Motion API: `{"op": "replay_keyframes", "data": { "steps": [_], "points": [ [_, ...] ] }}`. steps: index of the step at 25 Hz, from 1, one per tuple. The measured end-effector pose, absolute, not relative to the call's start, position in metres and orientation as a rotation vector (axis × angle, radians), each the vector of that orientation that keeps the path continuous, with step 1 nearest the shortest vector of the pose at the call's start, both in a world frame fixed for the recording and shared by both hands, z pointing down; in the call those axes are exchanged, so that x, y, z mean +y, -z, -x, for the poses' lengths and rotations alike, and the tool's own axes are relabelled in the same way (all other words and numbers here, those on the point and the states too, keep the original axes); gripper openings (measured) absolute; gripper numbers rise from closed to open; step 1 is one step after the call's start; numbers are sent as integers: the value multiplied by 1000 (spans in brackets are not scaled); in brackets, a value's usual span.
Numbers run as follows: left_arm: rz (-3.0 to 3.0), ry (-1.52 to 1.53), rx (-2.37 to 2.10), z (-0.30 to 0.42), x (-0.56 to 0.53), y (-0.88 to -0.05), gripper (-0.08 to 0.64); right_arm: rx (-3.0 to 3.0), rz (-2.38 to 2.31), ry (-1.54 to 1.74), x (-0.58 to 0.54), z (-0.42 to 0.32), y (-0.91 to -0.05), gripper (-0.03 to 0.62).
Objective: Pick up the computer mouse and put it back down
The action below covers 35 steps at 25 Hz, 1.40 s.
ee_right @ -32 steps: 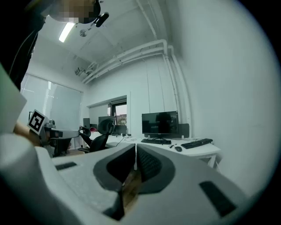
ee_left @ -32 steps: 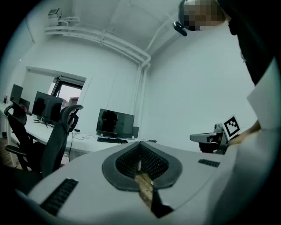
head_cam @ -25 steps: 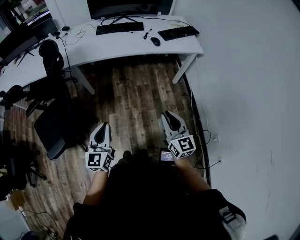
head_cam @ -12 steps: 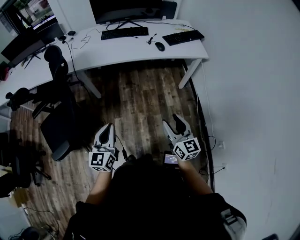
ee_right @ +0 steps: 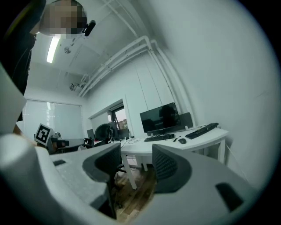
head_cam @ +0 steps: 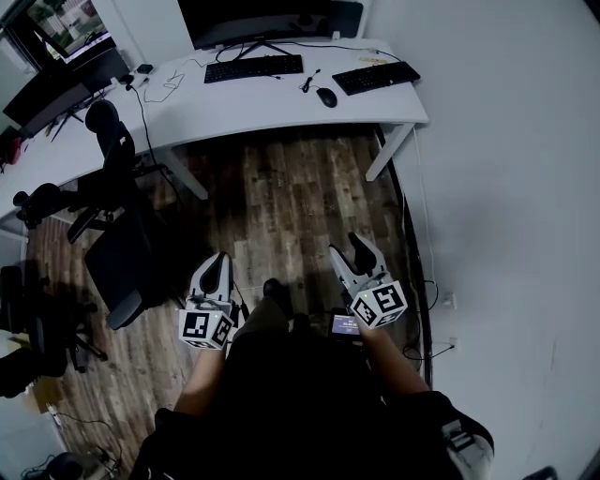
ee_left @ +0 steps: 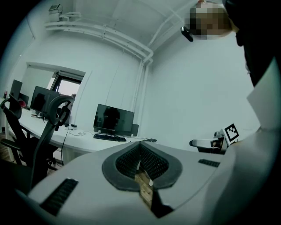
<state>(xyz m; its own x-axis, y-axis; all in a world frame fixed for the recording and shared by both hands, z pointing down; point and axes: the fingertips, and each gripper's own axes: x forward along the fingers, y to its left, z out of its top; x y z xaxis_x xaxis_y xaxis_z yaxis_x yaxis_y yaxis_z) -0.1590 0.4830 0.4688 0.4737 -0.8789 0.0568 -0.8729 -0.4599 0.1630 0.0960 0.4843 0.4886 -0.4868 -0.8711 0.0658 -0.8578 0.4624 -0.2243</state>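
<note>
A small black computer mouse (head_cam: pixel 326 97) lies on the white desk (head_cam: pixel 281 98) at the top of the head view, between two black keyboards; in the right gripper view the mouse (ee_right: pixel 182 141) is a far dark dot. Both grippers are held level over the wooden floor, well short of the desk. My left gripper (head_cam: pixel 215 268) is shut, its ribbed pads (ee_left: pixel 145 163) meeting with nothing between them. My right gripper (head_cam: pixel 356 253) is open, its jaws spread and empty in the right gripper view (ee_right: pixel 136 169).
A black monitor (head_cam: pixel 267 19) stands at the desk's back. A keyboard (head_cam: pixel 254 67) lies left of the mouse, another keyboard (head_cam: pixel 375 77) right. A black office chair (head_cam: pixel 117 225) stands on the floor at left. A white wall (head_cam: pixel 506 187) runs along the right. Cables (head_cam: pixel 422 281) trail by its base.
The right gripper's jaws have spread apart from shut. Both grippers and the person have moved forward toward the desk, which now sits lower in the head view.
</note>
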Motion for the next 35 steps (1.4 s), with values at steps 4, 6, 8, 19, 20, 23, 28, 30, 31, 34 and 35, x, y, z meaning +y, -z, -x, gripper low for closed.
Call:
{"op": "replay_keyframes", "data": {
  "steps": [4,6,8,19,20,23,28,30,31,34,35],
  "points": [
    [-2526,51,-1543,163,442,-482,-6,2636,1570,356,449,-98,-492,219],
    [-2509,60,-1551,167,413,-489,-6,2627,1606,351,427,-103,-495,216],
    [-2494,68,-1554,170,380,-494,-6,2618,1648,351,400,-108,-498,215],
    [-2555,84,-1454,179,197,-480,-6,2643,1742,334,221,-87,-481,213],
    [-2560,81,-1437,179,182,-480,-6,2645,1753,341,205,-85,-481,213],
    [-2559,74,-1389,183,137,-484,-6,2659,1762,393,162,-76,-485,213],
    [-2558,85,-1356,180,79,-485,-6,2681,1775,408,113,-76,-486,215],
    [-2561,75,-1342,176,59,-487,-6,2686,1784,405,96,-79,-489,215],
    [-2562,69,-1335,174,49,-489,-6,2684,1789,409,87,-81,-490,215],
    [-2560,72,-1327,171,20,-490,-6,2682,1790,422,57,-85,-495,215],
    [-2558,78,-1329,168,11,-491,-6,2694,1782,425,48,-88,-497,215]
  ]
}}
